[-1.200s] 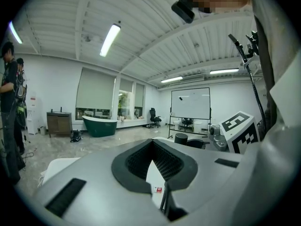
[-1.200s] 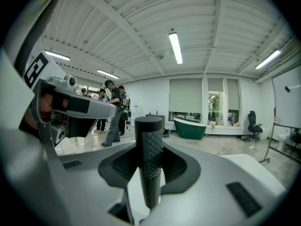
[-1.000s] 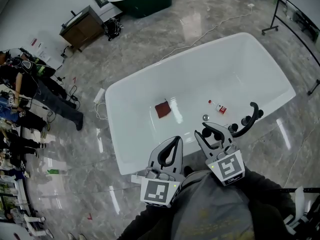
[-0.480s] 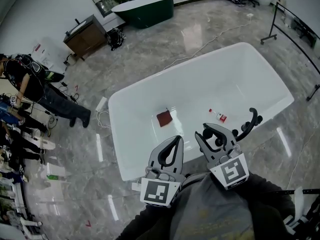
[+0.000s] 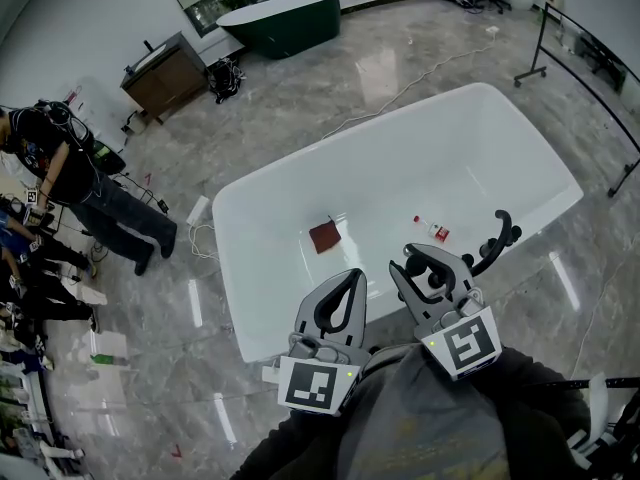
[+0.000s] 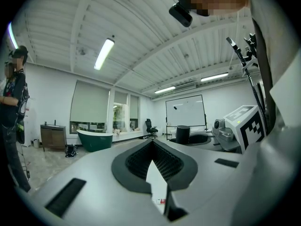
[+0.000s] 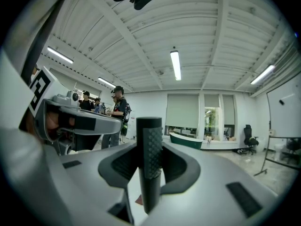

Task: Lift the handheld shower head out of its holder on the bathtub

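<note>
The white bathtub (image 5: 228, 230) lies below me in the head view. My right gripper (image 5: 428, 268) hangs over its near rim, shut on the black shower head (image 5: 432, 281). In the right gripper view the shower head's ribbed black handle (image 7: 149, 140) stands upright, clamped between the jaws of the right gripper (image 7: 150, 168). A curved black faucet (image 5: 497, 240) rises from the rim just right of that gripper. My left gripper (image 5: 345, 280) is beside it over the same rim, shut and holding nothing. In its own view the left gripper (image 6: 151, 147) has its tips touching.
A reddish cloth (image 5: 324, 236) and a small bottle (image 5: 434, 230) lie in the tub. A dark green tub (image 5: 285, 13) and a wooden cabinet (image 5: 165, 68) stand at the back. People (image 5: 60, 168) stand at the left. A wheeled stand (image 5: 545, 38) is at the far right.
Both grippers have risen a little, the right one carrying the shower head with it. A person at the left has walked a few steps.
</note>
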